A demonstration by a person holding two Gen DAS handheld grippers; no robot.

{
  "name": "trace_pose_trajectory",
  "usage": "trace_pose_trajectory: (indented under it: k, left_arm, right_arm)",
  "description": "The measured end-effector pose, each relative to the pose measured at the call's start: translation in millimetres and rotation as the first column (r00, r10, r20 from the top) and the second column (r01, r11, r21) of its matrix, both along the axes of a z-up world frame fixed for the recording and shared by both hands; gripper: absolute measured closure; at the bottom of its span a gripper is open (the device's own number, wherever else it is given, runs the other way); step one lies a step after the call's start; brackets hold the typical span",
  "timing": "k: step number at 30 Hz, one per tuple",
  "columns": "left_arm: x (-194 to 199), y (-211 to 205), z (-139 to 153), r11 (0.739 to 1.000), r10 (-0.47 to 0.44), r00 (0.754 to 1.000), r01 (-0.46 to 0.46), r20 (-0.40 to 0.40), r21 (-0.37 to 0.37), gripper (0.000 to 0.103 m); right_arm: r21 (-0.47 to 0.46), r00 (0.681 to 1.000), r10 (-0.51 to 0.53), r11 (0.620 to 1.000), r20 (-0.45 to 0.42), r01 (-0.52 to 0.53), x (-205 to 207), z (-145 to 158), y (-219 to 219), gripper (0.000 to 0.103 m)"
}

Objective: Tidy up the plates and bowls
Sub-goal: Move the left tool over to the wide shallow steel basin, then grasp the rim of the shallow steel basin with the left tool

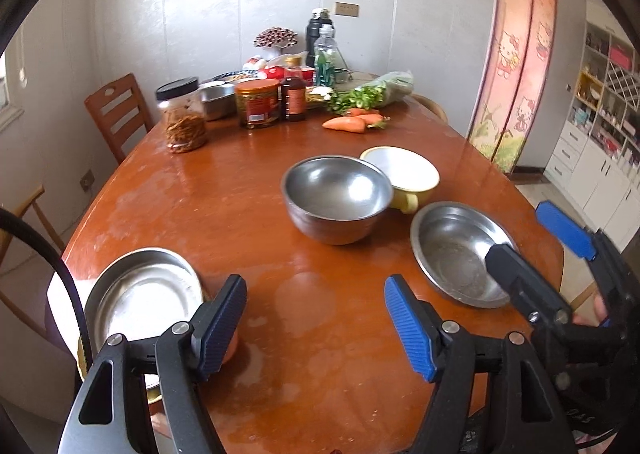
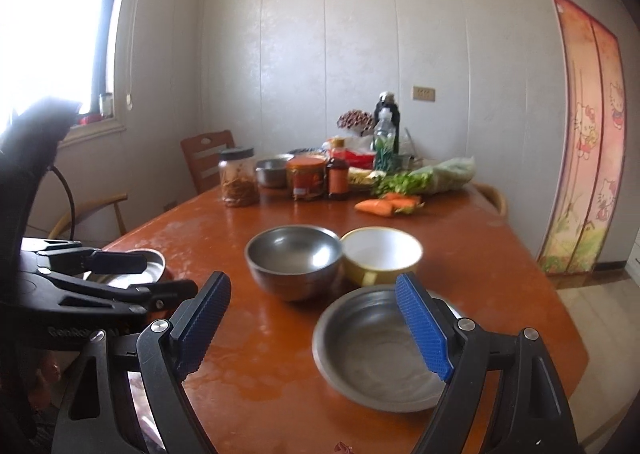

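A deep steel bowl [image 1: 337, 198] [image 2: 295, 260] stands mid-table, touching a yellow cup-bowl with a white inside [image 1: 401, 175] [image 2: 380, 254] behind it. A shallow steel dish [image 1: 460, 252] [image 2: 380, 346] lies at the right front. A steel plate [image 1: 144, 294] [image 2: 132, 268] sits at the left front edge on something orange. My left gripper [image 1: 316, 324] is open and empty above bare table between plate and dish; it shows in the right wrist view [image 2: 160, 274]. My right gripper [image 2: 316, 324] is open, its right finger over the shallow dish; it shows in the left wrist view [image 1: 532, 246].
The far end of the wooden table [image 1: 240, 194] holds jars [image 1: 182, 114], a red tin [image 1: 257, 102], bottles [image 1: 325, 54], a small steel bowl [image 1: 218, 98], greens and carrots [image 1: 352, 122]. Chairs [image 1: 116, 110] stand at the left. A curtain [image 1: 516, 66] hangs at the right.
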State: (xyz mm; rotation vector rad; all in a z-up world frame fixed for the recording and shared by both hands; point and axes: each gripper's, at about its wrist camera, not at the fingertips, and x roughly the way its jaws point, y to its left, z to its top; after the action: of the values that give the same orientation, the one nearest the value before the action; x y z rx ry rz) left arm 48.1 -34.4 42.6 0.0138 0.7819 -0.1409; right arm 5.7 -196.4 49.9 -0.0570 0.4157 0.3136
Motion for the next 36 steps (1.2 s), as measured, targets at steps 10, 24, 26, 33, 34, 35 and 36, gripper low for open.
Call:
trace_pose_trajectory:
  k: [10, 24, 26, 33, 34, 35, 36]
  left_arm:
    - [11.7, -34.5, -10.2, 0.999, -0.048, 0.999, 0.048, -0.025, -0.009, 0.028]
    - [28.7, -49.9, -28.6, 0.997, -0.079, 0.995, 0.078, -0.058, -0.019, 0.027]
    - [31.8, -51.3, -31.0, 0.996, -0.089, 0.994, 0.087, -0.059, -0.031, 0.027]
    - [48.2, -62.9, -40.8, 0.991, -0.12, 0.99, 0.115, -0.077, -0.061, 0.027]
    - [51.4, -64.6, -42.7, 0.991, -0.123, 0.989, 0.118, -0.084, -0.066, 0.027]
    - [53.8, -66.2, -44.0, 0.99, -0.127, 0.988, 0.121, -0.088, -0.069, 0.027]
    - [56.2, -67.9, -45.5, 0.99, -0.129, 0.987, 0.123, -0.092, -0.068, 0.027]
  right_arm:
    - [0.071, 0.999, -0.003, 0.997, -0.046, 0.006, 8.7, -5.7, -49.1, 0.001]
    - [0.134, 0.983, -0.124, 0.981, -0.137, 0.142, 41.6, -26.8, -112.5, 0.001]
    - [0.136, 0.976, -0.146, 0.976, -0.159, 0.168, 44.9, -31.2, -120.1, 0.001]
    - [0.091, 0.966, -0.15, 0.981, -0.21, 0.172, 58.0, -47.6, -124.7, 0.001]
    - [0.082, 0.964, -0.158, 0.98, -0.214, 0.179, 59.7, -50.3, -125.0, 0.001]
    - [0.069, 0.959, -0.176, 0.978, -0.22, 0.195, 62.6, -53.8, -125.8, 0.001]
    - [0.056, 0.956, -0.192, 0.976, -0.223, 0.209, 64.9, -57.0, -127.5, 0.001]
